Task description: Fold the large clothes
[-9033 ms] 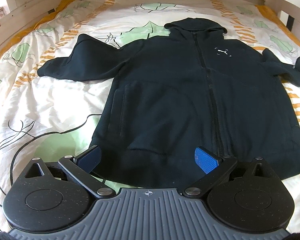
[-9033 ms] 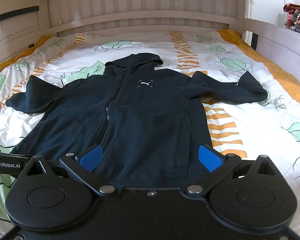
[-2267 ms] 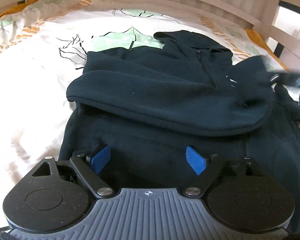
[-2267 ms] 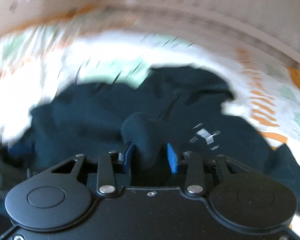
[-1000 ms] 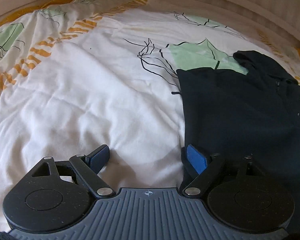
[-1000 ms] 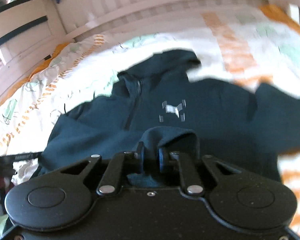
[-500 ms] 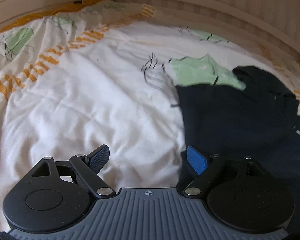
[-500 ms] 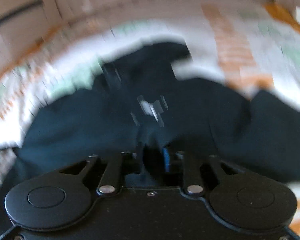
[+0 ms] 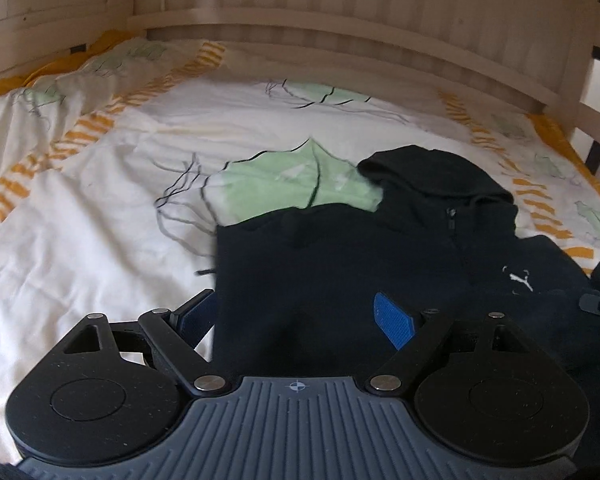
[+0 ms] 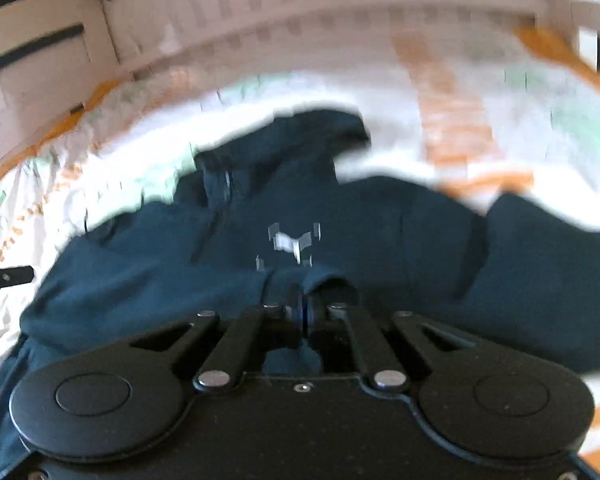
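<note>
Dark navy zip-up hoodie [image 9: 340, 272] lying front-up on the bed [image 9: 100, 208], hood [image 9: 432, 176] pointing toward the headboard. Zipper running down the centre; small white logo [image 9: 518, 278] showing on the chest. Its left side is lying folded inward, giving a straight edge. A fold of sleeve fabric [image 10: 324, 280] is rising over the chest, bunched.

dark navy hoodie [image 9: 340, 272] with a small white chest logo [image 9: 518, 278]; white duvet [image 9: 80, 220] showing green leaves and orange stripes.
</note>
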The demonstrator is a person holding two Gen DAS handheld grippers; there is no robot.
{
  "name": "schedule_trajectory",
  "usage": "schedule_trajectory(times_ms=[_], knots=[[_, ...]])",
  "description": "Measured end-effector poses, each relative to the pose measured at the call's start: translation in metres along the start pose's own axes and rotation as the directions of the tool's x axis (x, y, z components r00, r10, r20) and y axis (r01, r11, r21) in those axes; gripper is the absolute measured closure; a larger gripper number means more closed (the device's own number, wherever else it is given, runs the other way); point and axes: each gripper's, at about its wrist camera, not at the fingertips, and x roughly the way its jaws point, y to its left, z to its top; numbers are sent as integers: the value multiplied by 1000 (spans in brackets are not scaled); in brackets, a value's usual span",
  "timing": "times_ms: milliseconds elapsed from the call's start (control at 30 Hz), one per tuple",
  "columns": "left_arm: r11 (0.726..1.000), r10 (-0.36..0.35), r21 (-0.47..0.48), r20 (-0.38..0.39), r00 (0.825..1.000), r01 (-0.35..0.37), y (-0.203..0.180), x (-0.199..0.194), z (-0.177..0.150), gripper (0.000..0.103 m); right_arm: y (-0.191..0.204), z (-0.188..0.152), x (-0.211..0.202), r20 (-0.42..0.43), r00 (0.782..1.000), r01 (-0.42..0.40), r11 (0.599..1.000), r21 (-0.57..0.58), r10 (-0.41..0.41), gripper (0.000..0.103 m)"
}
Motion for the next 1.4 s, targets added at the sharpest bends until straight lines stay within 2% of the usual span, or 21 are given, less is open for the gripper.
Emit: schedule_trajectory(times_ms=[67, 133, 200, 233, 300, 400, 600, 700, 1167, 1200, 1300, 1400], knots=[[1000, 18, 5, -31, 999, -18, -6, 13, -4, 19, -6, -1, 10, -42, 999, 21, 1000, 19, -21, 91], [1000, 27, 14, -74, 997, -26, -11, 28, -12, 19, -10, -9, 26, -128, 990, 68, 997, 27, -64, 78], [998, 54, 49, -108, 993, -49, -15, 40, -22, 19, -12, -17, 24, -94, 994, 66, 997, 33, -63, 76], [994, 72, 88, -103, 992, -63, -19, 45, -29, 17, -12, -20, 22, -84, 995, 66, 997, 40, -63, 66], [982, 108, 161, -37, 993, -101, -27, 46, -42, 12, -11, -24, 21, -72, 995, 67, 997, 36, -64, 42], [972, 138, 191, 16, 990, -138, -33, 43, -51, 11, -7, -32, 18, -36, 997, 75, 997, 8, -75, 41], [982, 124, 146, 5, 992, -123, -26, 46, -50, 3, -4, -37, 19, 7, 996, 86, 996, 4, -86, 40], [978, 140, 154, 12, 990, -140, -29, 49, -51, 0, -2, -39, 20, 14, 995, 96, 995, -5, -96, 39], [976, 149, 158, 5, 989, -148, -30, 52, -51, 0, -4, -42, 20, 22, 996, 83, 996, 12, -83, 37], [977, 147, 158, 1, 989, -146, -30, 51, -50, 0, -5, -42, 19, 21, 997, 77, 997, 17, -77, 36], [975, 148, 173, -22, 989, -142, -31, 47, -41, 2, -7, -36, 12, -7, 1000, 6, 1000, 23, -6, 18], [974, 136, 187, -15, 991, -130, -40, 33, -34, 3, -5, -32, -7, -26, 999, -27, 1000, -5, 27, 16]])
